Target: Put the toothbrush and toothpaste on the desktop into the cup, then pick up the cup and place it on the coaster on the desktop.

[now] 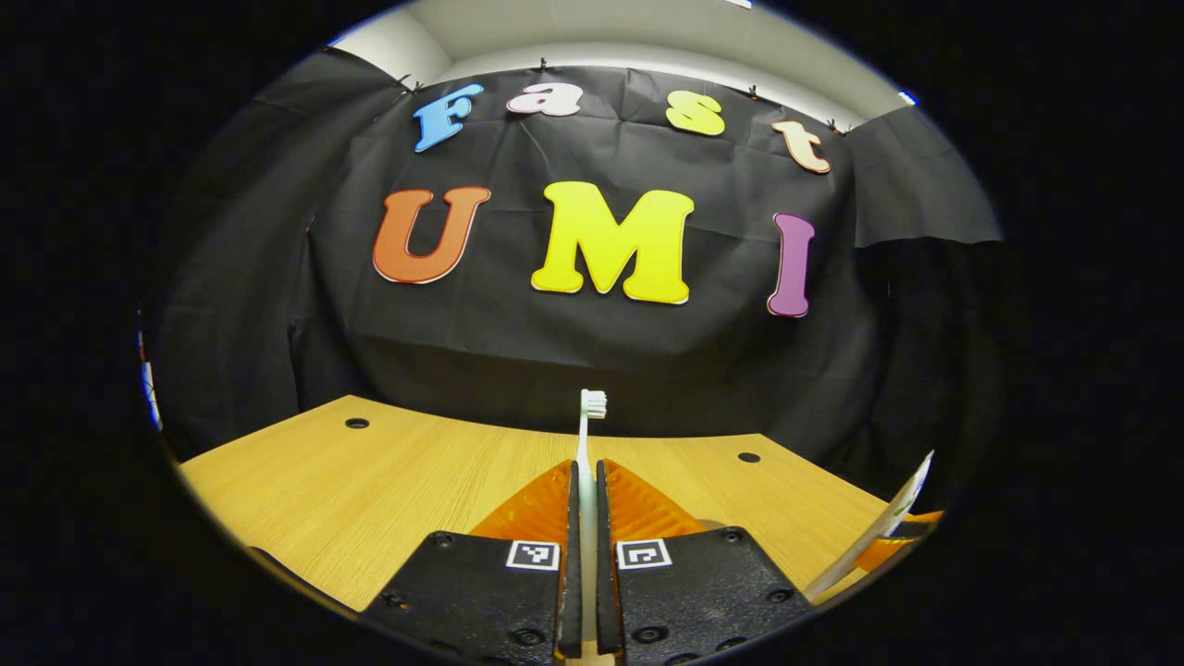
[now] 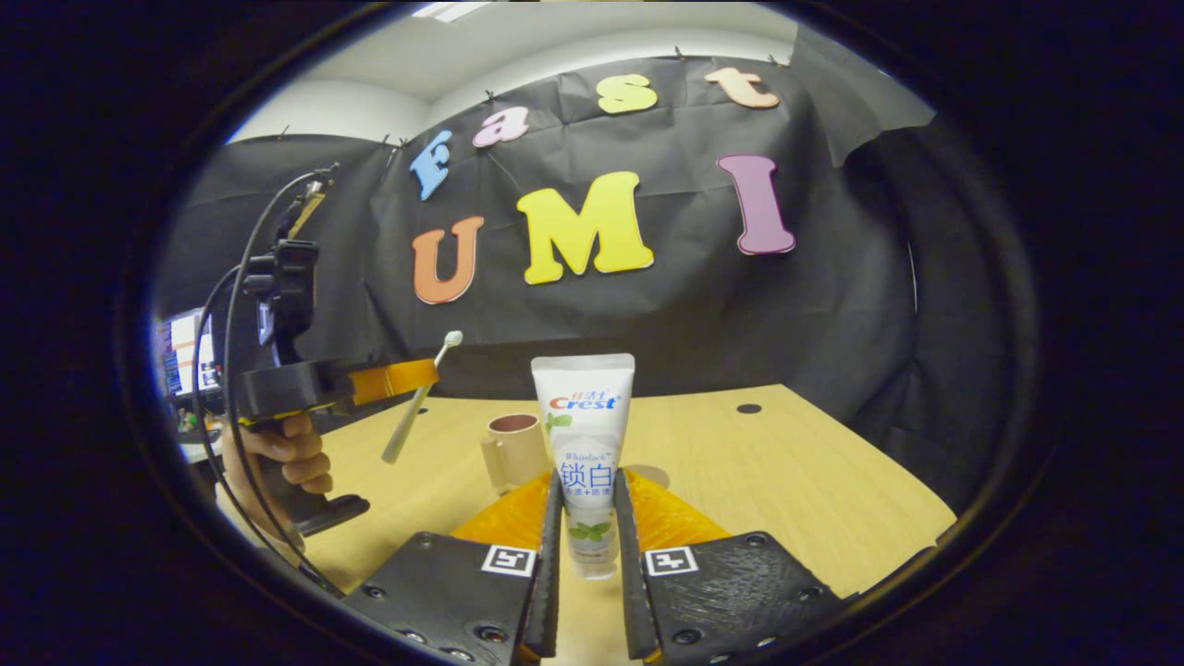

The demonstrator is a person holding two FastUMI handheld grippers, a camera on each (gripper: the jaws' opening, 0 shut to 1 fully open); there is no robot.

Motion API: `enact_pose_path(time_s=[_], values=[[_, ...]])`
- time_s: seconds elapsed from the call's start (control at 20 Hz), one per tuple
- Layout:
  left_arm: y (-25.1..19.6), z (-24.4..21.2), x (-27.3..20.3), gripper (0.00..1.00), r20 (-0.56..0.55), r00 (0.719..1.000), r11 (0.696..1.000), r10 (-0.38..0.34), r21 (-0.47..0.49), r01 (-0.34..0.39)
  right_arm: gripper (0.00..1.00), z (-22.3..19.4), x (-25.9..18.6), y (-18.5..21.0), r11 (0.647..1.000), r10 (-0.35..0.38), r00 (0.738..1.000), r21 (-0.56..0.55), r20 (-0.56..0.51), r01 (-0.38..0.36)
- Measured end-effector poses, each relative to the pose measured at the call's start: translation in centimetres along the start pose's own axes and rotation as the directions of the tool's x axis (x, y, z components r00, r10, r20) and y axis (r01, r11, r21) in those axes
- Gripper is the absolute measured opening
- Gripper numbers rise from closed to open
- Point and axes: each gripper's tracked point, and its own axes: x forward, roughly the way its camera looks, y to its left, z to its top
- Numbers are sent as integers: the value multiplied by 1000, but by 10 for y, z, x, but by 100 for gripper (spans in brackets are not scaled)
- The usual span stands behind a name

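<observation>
My left gripper is shut on a white toothbrush, held upright above the wooden table with its bristles on top. My right gripper is shut on a white toothpaste tube, also held upright. In the right gripper view, a tan cup with a handle stands on the table just left of the tube. A round brownish patch, perhaps the coaster, lies just beyond my right finger. To the left, a hand holds the left gripper with the tilted toothbrush above the table. The tube also shows at the right edge of the left gripper view.
The wooden table has small round cable holes near its far edge. Black cloth hangs close behind the table. A lit screen stands off the table's left side.
</observation>
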Motion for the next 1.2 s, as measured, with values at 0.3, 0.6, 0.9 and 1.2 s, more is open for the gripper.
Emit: enact_pose_path(time_s=[0.3, 0.6, 0.9, 1.2], values=[[4, 24, 72, 8, 4, 1000, 998, -14, -59, 14, 28, 9, -1, -14, 1000, -12, 1000, 28, 11, 12], [10, 6, 132, 8, -27, 1000, 1000, -3, 0, 3, 28, 13, 2, -25, 999, -19, 1000, 49, 6, 19], [4, -6, 135, 10, -58, 998, 999, -13, -45, 11, 28, 8, 7, -31, 998, -25, 1000, 65, -11, 26], [7, -6, 130, 11, -68, 998, 999, -10, -38, 8, 28, 2, 9, -24, 999, -8, 1000, 47, -17, 9]])
